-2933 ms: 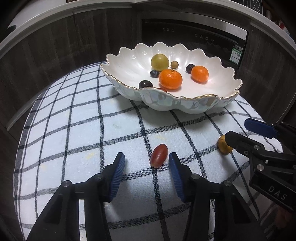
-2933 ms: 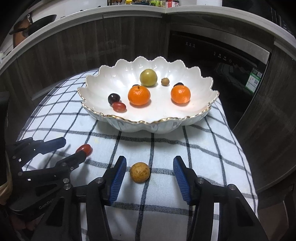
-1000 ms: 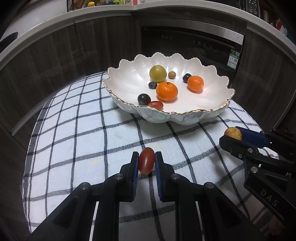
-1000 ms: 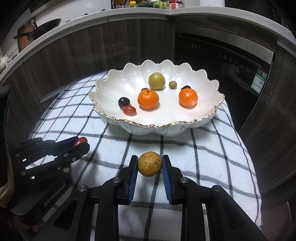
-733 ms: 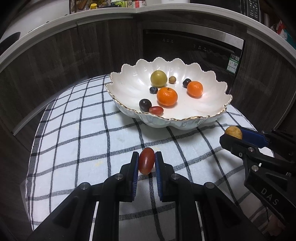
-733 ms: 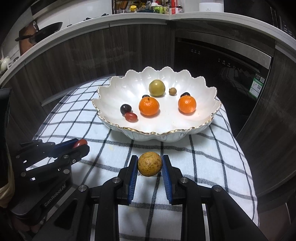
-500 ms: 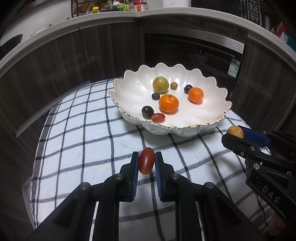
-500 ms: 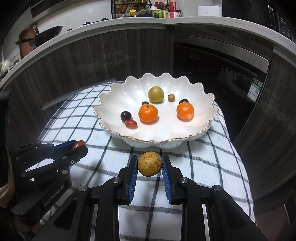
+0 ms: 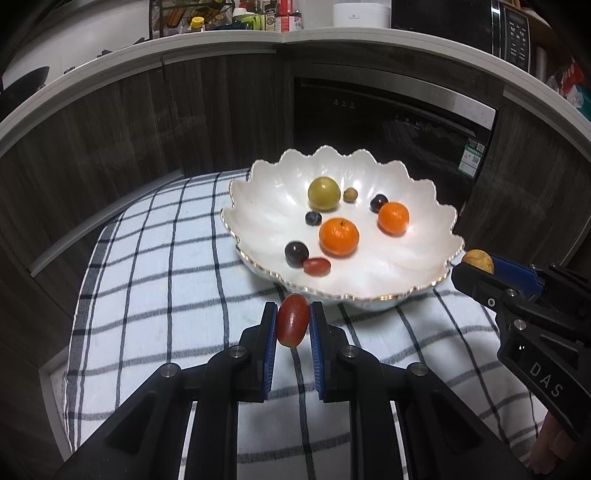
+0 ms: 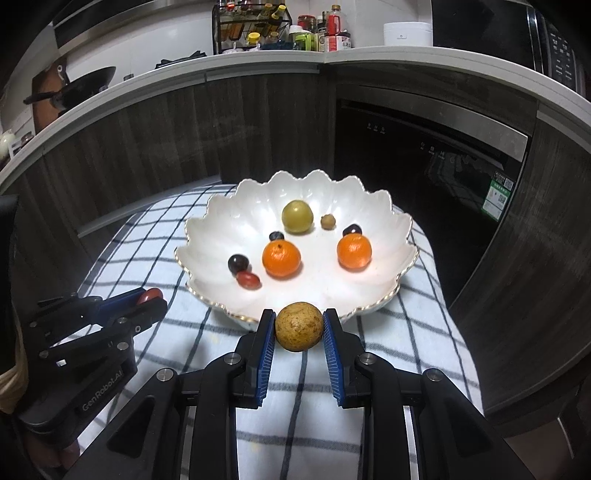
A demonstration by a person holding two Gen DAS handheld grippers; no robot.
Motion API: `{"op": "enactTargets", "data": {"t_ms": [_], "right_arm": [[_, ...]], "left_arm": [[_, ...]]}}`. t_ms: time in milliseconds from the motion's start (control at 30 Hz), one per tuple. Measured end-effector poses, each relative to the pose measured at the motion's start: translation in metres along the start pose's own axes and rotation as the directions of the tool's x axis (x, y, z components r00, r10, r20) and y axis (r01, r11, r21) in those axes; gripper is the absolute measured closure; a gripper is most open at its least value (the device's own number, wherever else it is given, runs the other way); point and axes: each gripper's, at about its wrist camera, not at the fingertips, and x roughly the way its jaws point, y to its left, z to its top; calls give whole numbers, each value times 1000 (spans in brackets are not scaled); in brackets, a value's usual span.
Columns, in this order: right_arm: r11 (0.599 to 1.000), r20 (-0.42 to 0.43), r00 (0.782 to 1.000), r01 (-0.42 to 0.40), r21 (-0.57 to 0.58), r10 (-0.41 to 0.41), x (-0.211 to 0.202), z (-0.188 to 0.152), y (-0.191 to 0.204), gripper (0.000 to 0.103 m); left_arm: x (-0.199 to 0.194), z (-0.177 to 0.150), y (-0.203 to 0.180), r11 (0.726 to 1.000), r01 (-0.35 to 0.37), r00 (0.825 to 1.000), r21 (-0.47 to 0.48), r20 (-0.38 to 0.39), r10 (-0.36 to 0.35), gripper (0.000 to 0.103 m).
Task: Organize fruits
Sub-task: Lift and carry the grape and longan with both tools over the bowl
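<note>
Both grippers loaded, held above checked cloth [image 9: 155, 288] just short of bowl [image 9: 258, 206].
L gripper [image 9: 292, 325] clamped on red grape [image 9: 293, 324]; R gripper [image 10: 299, 332] clamped on tan round fruit [image 10: 299, 326]. Scalloped bowl sits at far end of cloth w/ two oranges [image 10: 281, 257], other small fruit. Dark cabinets [image 10: 147, 147], oven [image 10: 424, 155] close behind; cloth bare at left.

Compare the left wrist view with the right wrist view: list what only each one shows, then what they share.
Only the left wrist view shows the left gripper head-on, its pads flanking the red grape tomato, and the microwave at upper right.

Only the right wrist view shows the right gripper head-on, clamping the brown speckled fruit, plus the black wok and spice rack.

Both show the scalloped white bowl holding two oranges, a yellow-green fruit and dark grapes, on the checked cloth.
</note>
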Motion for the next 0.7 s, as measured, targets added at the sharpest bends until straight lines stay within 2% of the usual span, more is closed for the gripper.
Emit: {"op": "enactTargets", "data": {"t_ms": [333,700], "right_arm": [[1000,13,1000,13,16,-13,5,17,-7,76],[999,5,1000,27,29,-28,23,34,-20,76]], "left_arm": [[9,26,-2,1000,11,1000,0,20,-11,85],[41,48,-9,999,45,999,-4,-9,-45,85]]}}
